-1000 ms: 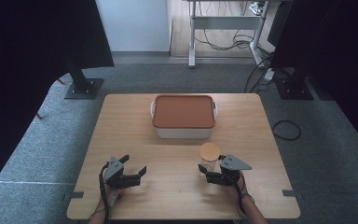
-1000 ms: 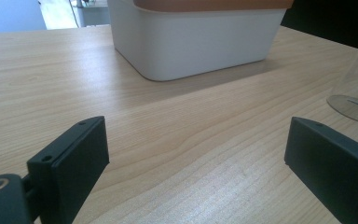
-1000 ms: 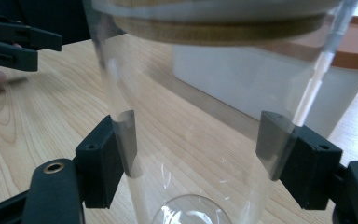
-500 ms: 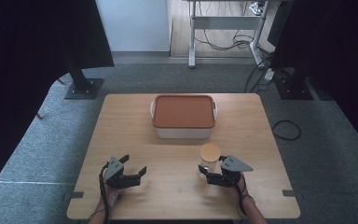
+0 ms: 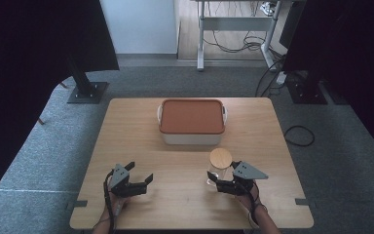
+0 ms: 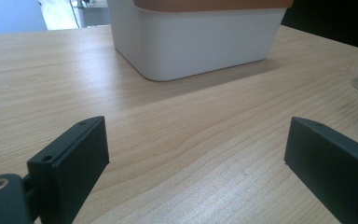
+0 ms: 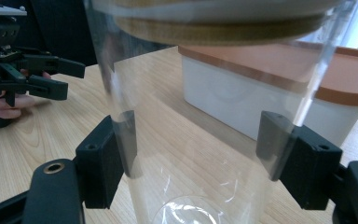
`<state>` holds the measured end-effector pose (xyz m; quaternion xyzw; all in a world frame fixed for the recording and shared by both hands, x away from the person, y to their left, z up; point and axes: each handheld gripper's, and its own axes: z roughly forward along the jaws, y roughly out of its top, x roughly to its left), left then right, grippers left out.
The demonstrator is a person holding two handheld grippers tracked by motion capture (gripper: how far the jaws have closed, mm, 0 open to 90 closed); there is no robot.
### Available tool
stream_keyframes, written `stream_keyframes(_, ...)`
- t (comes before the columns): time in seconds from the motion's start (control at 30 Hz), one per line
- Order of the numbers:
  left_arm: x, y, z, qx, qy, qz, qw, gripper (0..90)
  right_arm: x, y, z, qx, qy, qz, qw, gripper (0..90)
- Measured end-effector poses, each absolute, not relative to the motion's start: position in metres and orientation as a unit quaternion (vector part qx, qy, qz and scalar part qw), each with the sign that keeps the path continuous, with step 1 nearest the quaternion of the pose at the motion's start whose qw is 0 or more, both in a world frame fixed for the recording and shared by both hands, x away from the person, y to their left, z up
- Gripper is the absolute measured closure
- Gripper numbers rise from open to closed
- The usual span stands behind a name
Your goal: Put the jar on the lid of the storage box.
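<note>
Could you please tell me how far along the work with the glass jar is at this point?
Done: the right claw is shut on the glass jar, which stands on the table with its wooden lid on. In hand: that grip. The left claw is open and holds nothing. Probably left: moving the jar; the box remains covered.

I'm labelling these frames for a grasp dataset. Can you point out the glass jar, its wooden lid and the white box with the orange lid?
glass jar (image 7: 191, 154): right gripper view, on its clear wall between the jaws.
wooden lid (image 5: 221, 157): high view, on its round top.
white box (image 6: 191, 42): left gripper view, on its white side wall.
</note>
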<state>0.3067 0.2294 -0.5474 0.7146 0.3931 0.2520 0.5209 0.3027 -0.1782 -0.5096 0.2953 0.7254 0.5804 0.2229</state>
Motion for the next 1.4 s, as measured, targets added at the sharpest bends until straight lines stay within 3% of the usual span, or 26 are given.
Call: stream_keyframes(1.4, 0.306, 0.229, -0.547, 0.714, 0.393, 0.257, 0.519, 6.0, 0.303, -0.171, -0.493, 0.276, 0.727, 0.593, 0.208, 25.3)
